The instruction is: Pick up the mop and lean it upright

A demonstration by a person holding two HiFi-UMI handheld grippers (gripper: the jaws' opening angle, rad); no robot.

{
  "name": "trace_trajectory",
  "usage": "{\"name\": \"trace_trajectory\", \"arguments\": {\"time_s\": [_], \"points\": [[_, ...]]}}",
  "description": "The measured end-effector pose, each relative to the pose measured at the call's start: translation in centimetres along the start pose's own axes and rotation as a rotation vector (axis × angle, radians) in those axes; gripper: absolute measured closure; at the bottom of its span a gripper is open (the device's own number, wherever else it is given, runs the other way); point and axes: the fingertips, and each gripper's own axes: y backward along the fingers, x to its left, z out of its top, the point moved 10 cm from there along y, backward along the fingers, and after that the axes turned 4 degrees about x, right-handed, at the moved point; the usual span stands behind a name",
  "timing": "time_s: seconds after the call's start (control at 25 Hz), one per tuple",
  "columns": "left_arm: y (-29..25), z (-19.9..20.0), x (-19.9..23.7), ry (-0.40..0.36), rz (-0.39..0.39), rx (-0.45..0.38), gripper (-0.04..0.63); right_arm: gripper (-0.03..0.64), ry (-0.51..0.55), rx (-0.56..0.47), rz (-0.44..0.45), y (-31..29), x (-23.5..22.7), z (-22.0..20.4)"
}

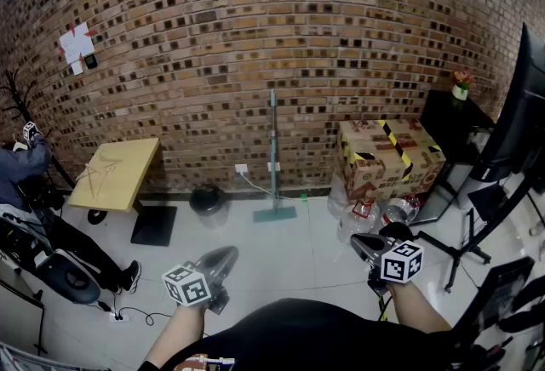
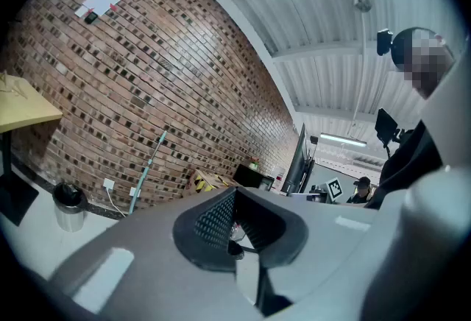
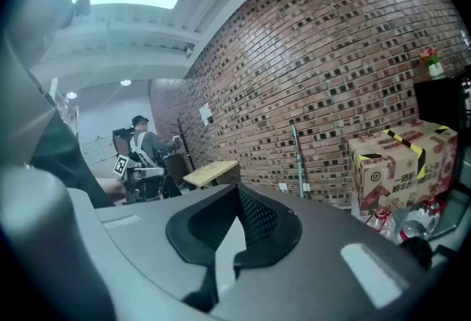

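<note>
The mop [image 1: 273, 153] stands nearly upright, its teal handle leaning on the brick wall [image 1: 255, 20] and its flat head resting on the floor [image 1: 294, 254] at the wall's foot. Nothing holds it. Just left of the mop in the head view a white socket [image 1: 241, 168] sits low on the wall, with a cable running down from it. Further left of the mop is a round bin [image 1: 208, 201], and beyond that a small wooden table [image 1: 116, 174] on a black base. Right of the mop is a cardboard box [image 1: 388, 155] with yellow and black tape, with clear plastic bottles [image 1: 393, 210] on the floor in front of it. Further right, a black cabinet [image 1: 451, 118] carries a small vase of flowers [image 1: 461, 85].

Both grippers are well apart from the mop, low in the head view and near the person's body. The left gripper [image 1: 223, 257] has its jaws closed together with nothing between them. The right gripper [image 1: 364, 245] is likewise closed and empty. A seated person [image 1: 25, 169] is far left of the mop, past the table.
</note>
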Motion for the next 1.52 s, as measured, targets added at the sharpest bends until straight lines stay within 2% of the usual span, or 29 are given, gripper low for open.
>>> {"name": "trace_trajectory", "arguments": {"time_s": [0.24,0.52,0.76,0.92,1.24,1.4,1.52], "points": [[-2.4,-1.3,-2.2,0.013,0.0,0.023,0.594,0.603,-0.022,0.021,0.006,1.8,-3.0,-1.0],[-3.5,-0.4,1.2,0.025,-0.006,0.024,0.594,0.603,-0.021,0.03,0.008,-1.1,-3.4,-0.2],[-5.7,2.3,8.5,0.032,-0.086,0.026,0.594,0.603,0.002,0.005,-0.063,-6.3,-3.5,2.8],[-5.5,6.6,14.5,-0.002,-0.125,0.037,0.594,0.603,-0.01,-0.034,-0.093,-12.1,-2.4,5.9],[-4.0,13.2,26.2,-0.018,-0.121,0.042,0.594,0.603,-0.008,-0.051,-0.117,-22.8,-1.2,11.1],[-5.8,13.9,29.2,0.013,-0.119,0.04,0.594,0.603,-0.009,-0.021,-0.116,-25.7,-2.7,12.4],[-8.2,13.9,30.3,0.024,-0.111,0.045,0.594,0.603,-0.017,-0.013,-0.101,-27.5,-5.5,13.4]]}}
